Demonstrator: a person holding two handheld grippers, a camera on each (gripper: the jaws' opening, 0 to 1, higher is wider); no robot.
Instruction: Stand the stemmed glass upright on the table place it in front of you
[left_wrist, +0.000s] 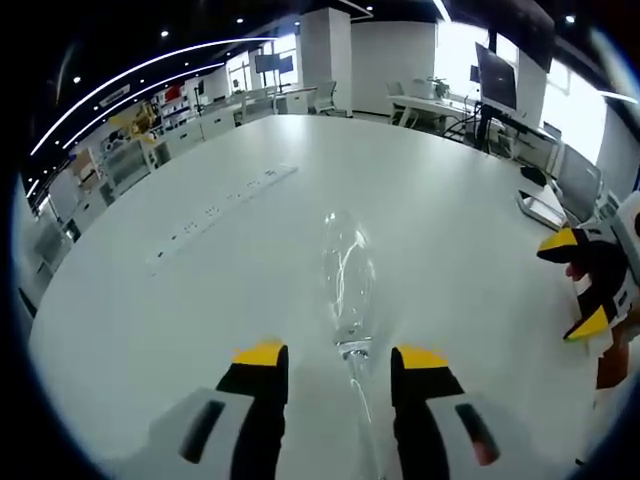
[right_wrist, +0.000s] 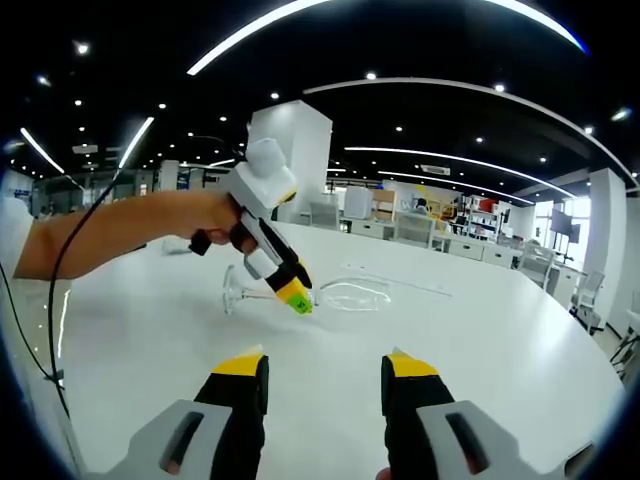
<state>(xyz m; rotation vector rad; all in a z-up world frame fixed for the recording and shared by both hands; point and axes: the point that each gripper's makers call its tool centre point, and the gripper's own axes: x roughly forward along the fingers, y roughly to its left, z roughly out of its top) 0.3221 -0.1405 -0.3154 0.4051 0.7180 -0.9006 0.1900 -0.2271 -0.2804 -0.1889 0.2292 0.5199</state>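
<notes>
glass (left_wrist: 346, 280) on its side on the table (left_wrist: 200, 300) | my left gripper (left_wrist: 340, 360) wide, jaws either side of the stem, seemingly not touching | my right gripper (right_wrist: 322, 368) wide, near, holding nothing

My stemmed glass (left_wrist: 346, 285) lies on its side on the table (left_wrist: 200, 300), its stem between my left gripper (left_wrist: 342, 356) jaws, apparently untouched. My right gripper (right_wrist: 325, 372) hangs well apart, nearer me.
</notes>
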